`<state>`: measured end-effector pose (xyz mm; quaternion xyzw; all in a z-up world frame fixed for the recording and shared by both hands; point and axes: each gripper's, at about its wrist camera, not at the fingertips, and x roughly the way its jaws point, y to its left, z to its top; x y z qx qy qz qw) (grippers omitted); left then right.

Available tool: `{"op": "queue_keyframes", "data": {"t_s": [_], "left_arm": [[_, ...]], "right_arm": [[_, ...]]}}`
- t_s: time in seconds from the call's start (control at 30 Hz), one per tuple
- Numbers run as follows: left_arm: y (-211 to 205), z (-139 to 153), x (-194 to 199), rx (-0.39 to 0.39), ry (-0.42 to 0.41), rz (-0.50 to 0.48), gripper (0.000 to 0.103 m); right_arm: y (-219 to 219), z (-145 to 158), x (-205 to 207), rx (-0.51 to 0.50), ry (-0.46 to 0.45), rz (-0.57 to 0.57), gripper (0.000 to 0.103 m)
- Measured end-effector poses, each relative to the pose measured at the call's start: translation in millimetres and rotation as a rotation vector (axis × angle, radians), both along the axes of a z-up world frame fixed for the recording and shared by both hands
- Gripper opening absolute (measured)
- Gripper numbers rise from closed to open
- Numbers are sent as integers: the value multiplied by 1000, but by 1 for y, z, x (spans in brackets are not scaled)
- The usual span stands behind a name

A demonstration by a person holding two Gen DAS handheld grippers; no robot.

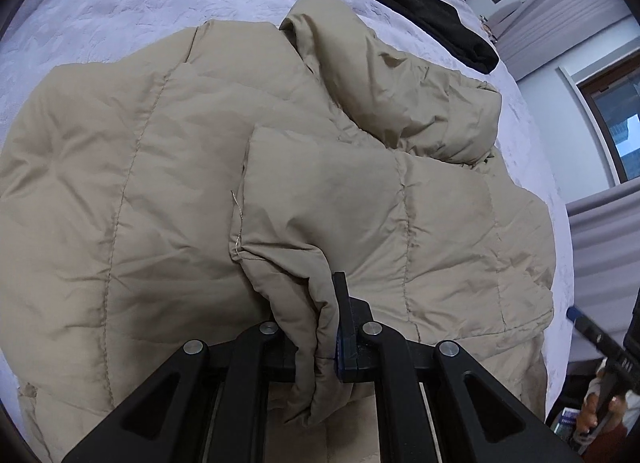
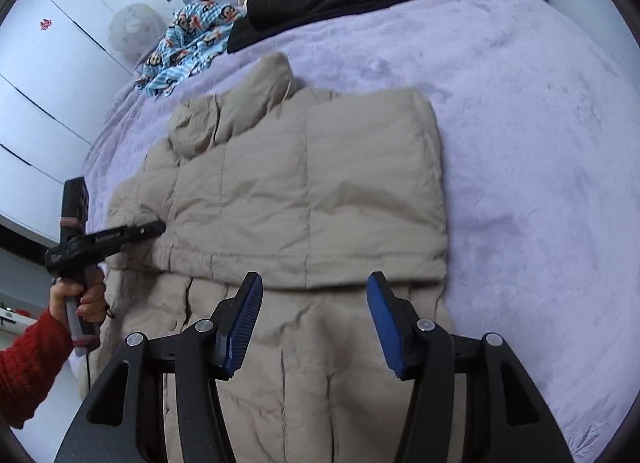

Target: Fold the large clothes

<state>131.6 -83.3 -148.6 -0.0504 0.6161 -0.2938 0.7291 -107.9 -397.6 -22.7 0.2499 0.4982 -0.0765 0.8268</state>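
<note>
We are holding the left gripper [image 1: 320, 327] low and reaching forward, its jaws pinching together on a bunched fold of the jacket [image 1: 296, 303], with only the right finger [image 1: 342, 303] showing past the cloth. In the right wrist view we are seeing this same gripper [image 2: 154, 228] from the side, our left hand [image 2: 80, 299] wrapping its handle, knuckles outward, the red sleeve [image 2: 28, 367] reaching to the wrist. We are holding the right gripper [image 2: 314, 323] above the cloth, jaws spread wide, blue pads [image 2: 240, 327] facing each other and gripping nothing. Our right hand [image 1: 600, 411] is clasping its handle at the left view's lower right edge.
</note>
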Motion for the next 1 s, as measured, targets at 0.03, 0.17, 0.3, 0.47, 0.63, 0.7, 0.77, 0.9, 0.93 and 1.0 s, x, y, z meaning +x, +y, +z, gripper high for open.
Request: {"op": "queue_keyframes", "data": {"t_s": [0.03, 0.17, 0.3, 0.47, 0.63, 0.7, 0.77, 0.9, 0.93, 1.0], "left_arm": [[-2, 0, 0, 2, -4, 0, 11], [-6, -3, 0, 7, -13, 3, 11], [0, 9, 2, 24, 14, 22, 12], [35, 59, 3, 81, -115, 69, 12], [33, 78, 11, 50, -164, 48, 12], [13, 68, 13, 65, -176, 13, 12], [-7, 53, 13, 106, -187, -21, 12], [-8, 10, 8, 140, -104, -2, 12], [-5, 4, 6, 126, -94, 7, 12], [-3, -1, 2, 109, -97, 8, 12]], "right_arm": [[-8, 0, 6, -12, -14, -22, 36], [-51, -29, 48, -19, 2, -102, 12], [-72, -74, 66, 20, 92, -171, 7], [-68, -57, 55, -30, 99, -135, 8], [-67, -35, 49, -15, 44, -132, 8], [-63, -32, 56, -2, 25, -111, 8], [-57, -35, 64, -7, 30, -78, 8], [-59, -54, 65, -25, 65, -75, 8], [-64, -63, 61, -16, 75, -89, 7], [-75, -78, 53, 0, 77, -119, 7]]}}
